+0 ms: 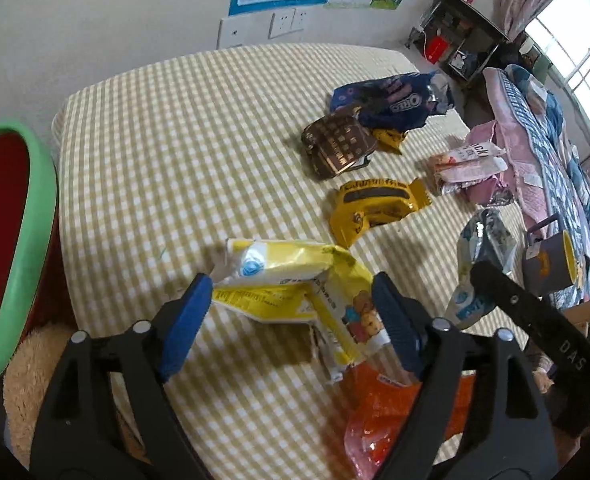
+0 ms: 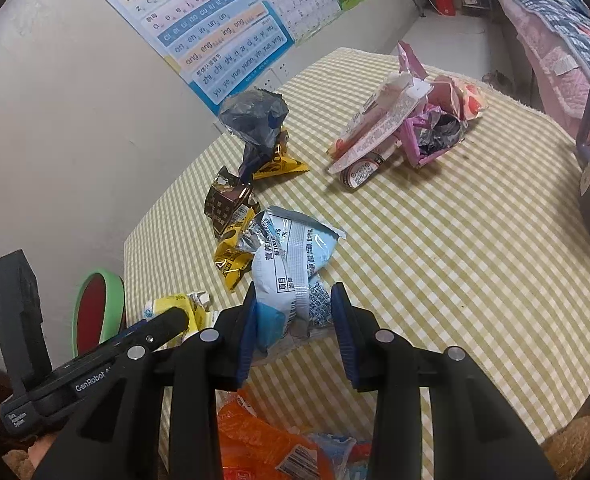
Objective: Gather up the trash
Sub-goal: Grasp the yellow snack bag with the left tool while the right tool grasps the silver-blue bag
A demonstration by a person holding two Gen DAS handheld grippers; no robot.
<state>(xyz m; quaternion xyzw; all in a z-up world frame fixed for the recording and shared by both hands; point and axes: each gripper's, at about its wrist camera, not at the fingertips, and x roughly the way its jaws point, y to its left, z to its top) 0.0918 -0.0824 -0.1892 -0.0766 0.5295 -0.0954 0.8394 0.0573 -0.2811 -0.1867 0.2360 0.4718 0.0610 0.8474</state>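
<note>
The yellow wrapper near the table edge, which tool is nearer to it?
Left. The left tool straddles the yellow wrapper, jaws open. The right tool sits to its right, shut on the pale blue packet.

- left claw [image 1: 291, 312] is tipped steeply down, jaws spread wide, blue pads [image 1: 187, 320] either side of a yellow wrapper [image 1: 295, 276] without pressing it
- right claw [image 2: 293, 320] also angled down, jaws pulled in, pads squeezing a pale blue packet [image 2: 291, 272]
- the two sit close together, left claw's body showing in the right wrist view
</note>
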